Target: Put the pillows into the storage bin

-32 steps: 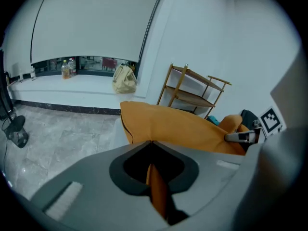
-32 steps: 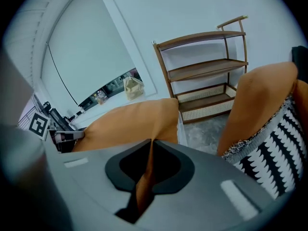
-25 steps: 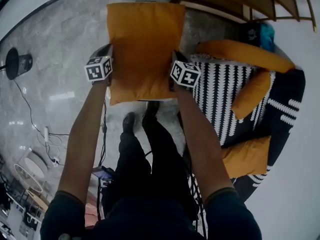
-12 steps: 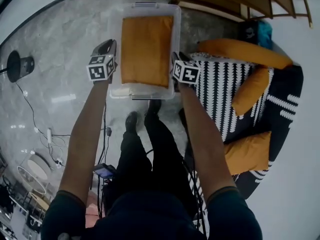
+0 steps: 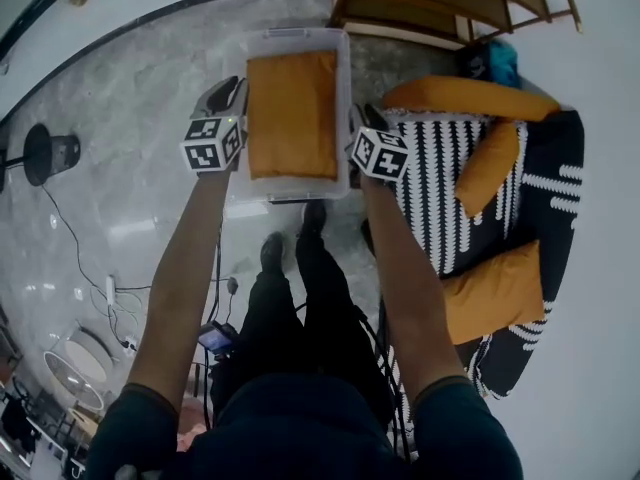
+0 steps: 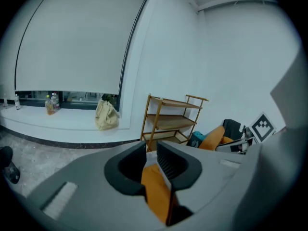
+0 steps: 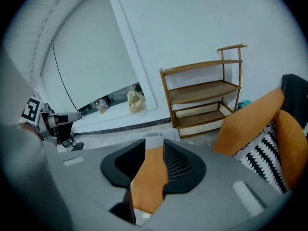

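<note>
An orange pillow lies flat inside the clear plastic storage bin on the grey floor. My left gripper hangs just outside the bin's left wall and my right gripper just outside its right wall. Neither touches the pillow. In the left gripper view the left gripper has a narrow gap and its jaws are opening, with only the pillow far below. In the right gripper view the right gripper stands slightly open with nothing in it, above the pillow and the bin's rim.
A black-and-white patterned sofa to the right carries three more orange pillows. A wooden shelf stands beyond the bin. A black round stand and cables lie on the floor at left.
A second ago both grippers held the orange pillow up between them. It has dropped into the bin, and both grippers have let go and stayed at the bin's sides.
</note>
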A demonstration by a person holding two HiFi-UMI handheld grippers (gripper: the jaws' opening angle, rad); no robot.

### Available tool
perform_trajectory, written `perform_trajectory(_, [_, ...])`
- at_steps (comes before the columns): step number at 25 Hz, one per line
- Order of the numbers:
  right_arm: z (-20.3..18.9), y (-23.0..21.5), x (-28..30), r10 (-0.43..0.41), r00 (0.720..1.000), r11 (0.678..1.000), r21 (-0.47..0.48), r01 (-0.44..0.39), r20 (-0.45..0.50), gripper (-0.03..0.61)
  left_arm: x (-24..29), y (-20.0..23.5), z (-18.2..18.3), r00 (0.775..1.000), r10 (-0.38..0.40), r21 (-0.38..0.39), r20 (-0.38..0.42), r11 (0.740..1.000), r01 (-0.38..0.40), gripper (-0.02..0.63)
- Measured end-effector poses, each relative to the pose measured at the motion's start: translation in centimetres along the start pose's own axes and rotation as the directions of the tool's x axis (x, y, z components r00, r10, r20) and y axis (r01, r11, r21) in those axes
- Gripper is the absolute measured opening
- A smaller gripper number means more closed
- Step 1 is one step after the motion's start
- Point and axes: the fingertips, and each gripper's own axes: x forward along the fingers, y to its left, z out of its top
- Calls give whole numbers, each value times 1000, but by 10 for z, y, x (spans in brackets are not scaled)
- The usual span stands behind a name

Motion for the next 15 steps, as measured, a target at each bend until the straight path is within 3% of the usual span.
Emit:
perform_trajectory(9, [72,26,-117,-31,980,999,42,23,195,120,-66,-49,97,986,-110,40,129,994,106,94])
perform_trajectory(15, [109,16,-225,-116,934,992,87,92,338,143,-103,-113,165,946,-234,112,224,971,214,95])
